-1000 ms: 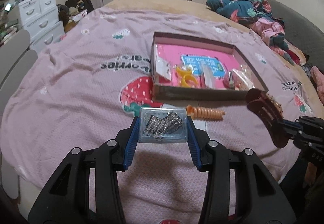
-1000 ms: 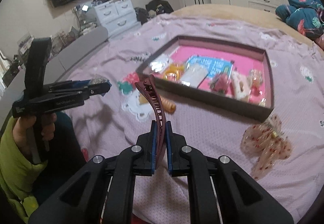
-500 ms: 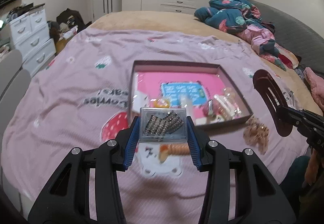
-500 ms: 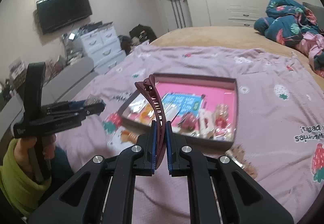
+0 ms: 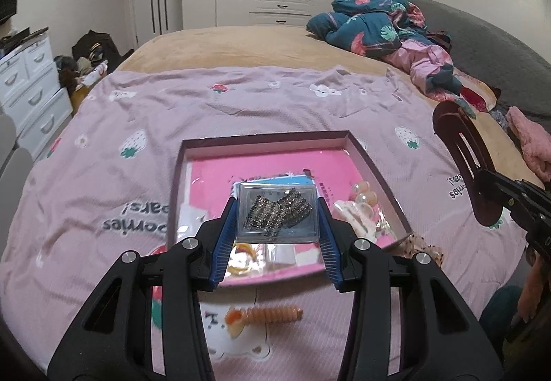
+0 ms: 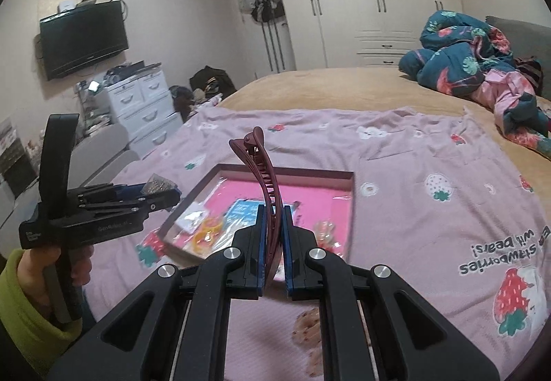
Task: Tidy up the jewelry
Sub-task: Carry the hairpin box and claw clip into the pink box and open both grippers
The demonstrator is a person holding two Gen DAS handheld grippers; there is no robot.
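Observation:
My left gripper [image 5: 275,240] is shut on a clear plastic case of sparkly hair clips [image 5: 277,213] and holds it above the near side of the shallow pink-lined box [image 5: 265,138] on the bed. My right gripper [image 6: 273,253] is shut on a long dark-red hair claw [image 6: 265,181], held upright above the bed in front of the box [image 6: 286,171]. The claw also shows in the left wrist view [image 5: 463,157]. The left gripper shows in the right wrist view [image 6: 162,197]. The box holds several small accessories.
An orange spiral hair tie [image 5: 265,315] lies on the pink strawberry blanket [image 5: 103,174] in front of the box. A dotted sheer bow [image 6: 310,329] lies under my right gripper. Bundled clothes [image 5: 378,26] sit at the far right. White drawers [image 6: 144,105] stand left of the bed.
Both grippers have risen and tilted up, still holding their items. The left one with the clip case has moved forward from in front of the box to above its near side.

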